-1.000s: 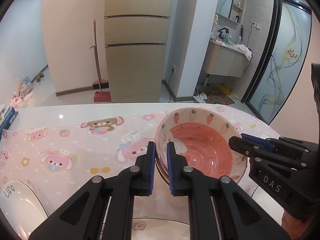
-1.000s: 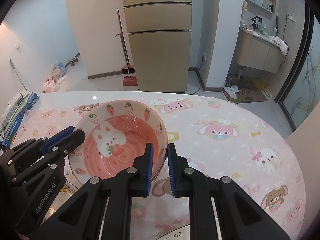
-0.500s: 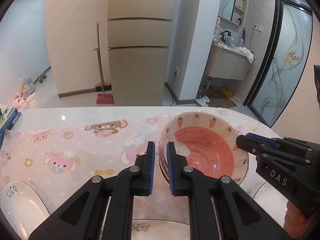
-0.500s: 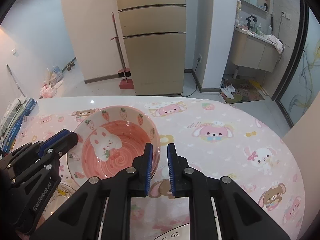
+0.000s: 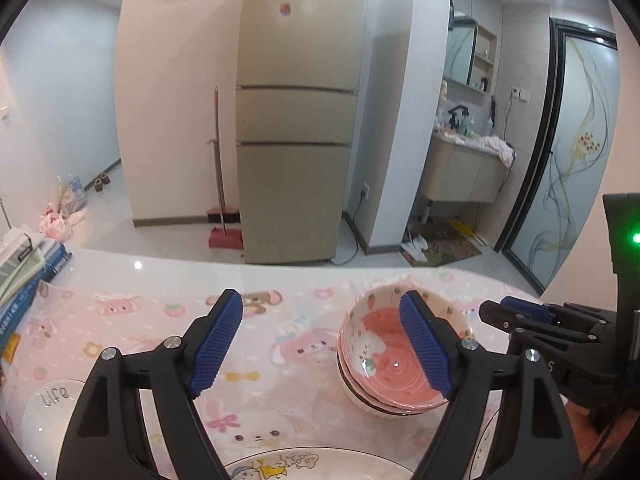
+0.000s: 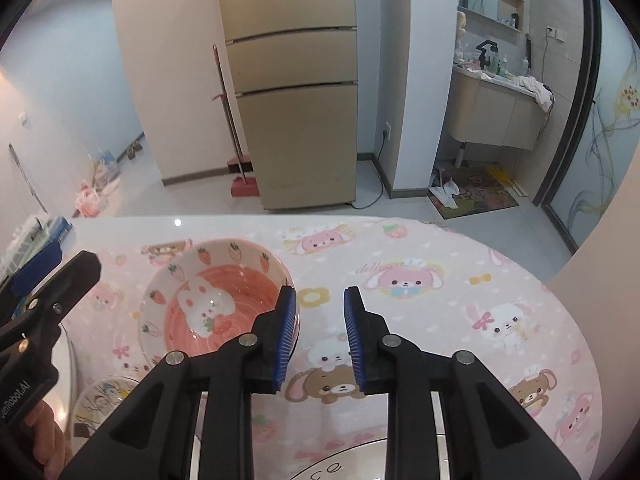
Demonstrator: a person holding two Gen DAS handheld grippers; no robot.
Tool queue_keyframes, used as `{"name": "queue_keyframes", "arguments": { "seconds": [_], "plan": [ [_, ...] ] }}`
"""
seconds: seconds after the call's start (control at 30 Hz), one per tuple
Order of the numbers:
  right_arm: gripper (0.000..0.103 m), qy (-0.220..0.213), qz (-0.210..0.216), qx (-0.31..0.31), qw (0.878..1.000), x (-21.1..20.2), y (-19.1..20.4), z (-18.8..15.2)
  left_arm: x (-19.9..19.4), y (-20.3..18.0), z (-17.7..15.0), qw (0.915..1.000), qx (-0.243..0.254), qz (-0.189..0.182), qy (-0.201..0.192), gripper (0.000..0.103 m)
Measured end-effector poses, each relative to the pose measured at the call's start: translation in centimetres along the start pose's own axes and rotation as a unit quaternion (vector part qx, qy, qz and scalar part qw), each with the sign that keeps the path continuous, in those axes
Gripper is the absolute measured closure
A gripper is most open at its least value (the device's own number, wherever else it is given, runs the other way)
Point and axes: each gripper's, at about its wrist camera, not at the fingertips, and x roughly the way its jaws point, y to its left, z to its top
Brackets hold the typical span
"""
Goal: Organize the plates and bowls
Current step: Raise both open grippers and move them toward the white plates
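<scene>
A stack of pink bowls (image 5: 394, 364) with strawberries and a white bunny inside stands on the pink cartoon tablecloth (image 5: 132, 332). My left gripper (image 5: 320, 312) hovers above and short of it. Its jaws are opening wide, and its right finger overlaps the bowls in the picture without pressing on them. In the right wrist view the top bowl (image 6: 212, 300) lies just left of my right gripper (image 6: 320, 304). The right jaws are opening a little, with only tablecloth in the gap. Each gripper also shows in the other's view: right gripper (image 5: 496, 308), left gripper (image 6: 60, 272).
A white plate marked "Life" (image 5: 48, 408) lies at the front left, a cartoon plate (image 5: 280, 464) at the near edge, and another plate (image 5: 488, 440) beside the bowls. Books (image 5: 24, 276) are stacked at the table's left edge. A hand (image 6: 44, 432) holds the left gripper.
Both grippers were shut on the top bowl's rim and have let go. The left jaws spread wide, the right parted slightly. Both rose and drew back; the bowl stays on the stack.
</scene>
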Motion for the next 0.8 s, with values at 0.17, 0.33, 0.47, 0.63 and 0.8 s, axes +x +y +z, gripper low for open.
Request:
{"name": "queue_keyframes", "arguments": {
  "seconds": [0.17, 0.33, 0.47, 0.63, 0.8],
  "plan": [
    [0.042, -0.052, -0.019, -0.02, 0.998, -2.7, 1.3, 0.4, -2.2, 1.0, 0.2, 0.9997, 0.013, 0.02, -0.006, 0.022],
    [0.042, -0.073, -0.004, -0.017, 0.997, -5.6, 2.7, 0.5, -5.2, 4.6, 0.4, 0.9985, -0.021, 0.043, -0.025, 0.023],
    [0.042, -0.092, 0.006, -0.022, 0.995, -8.6, 4.1, 0.3, -7.7, 5.9, 0.7, 0.9985, -0.017, 0.041, -0.034, 0.023],
    [0.034, -0.129, -0.008, -0.063, 0.99, -12.4, 6.7, -0.5, -11.0, 5.5, 0.7, 0.9971, 0.013, 0.046, -0.059, 0.022],
    [0.034, -0.136, 0.006, -0.085, 0.987, -15.0, 8.3, -1.3, -13.4, 5.4, 0.0, 0.9969, 0.021, 0.032, -0.068, 0.022]
  ]
}}
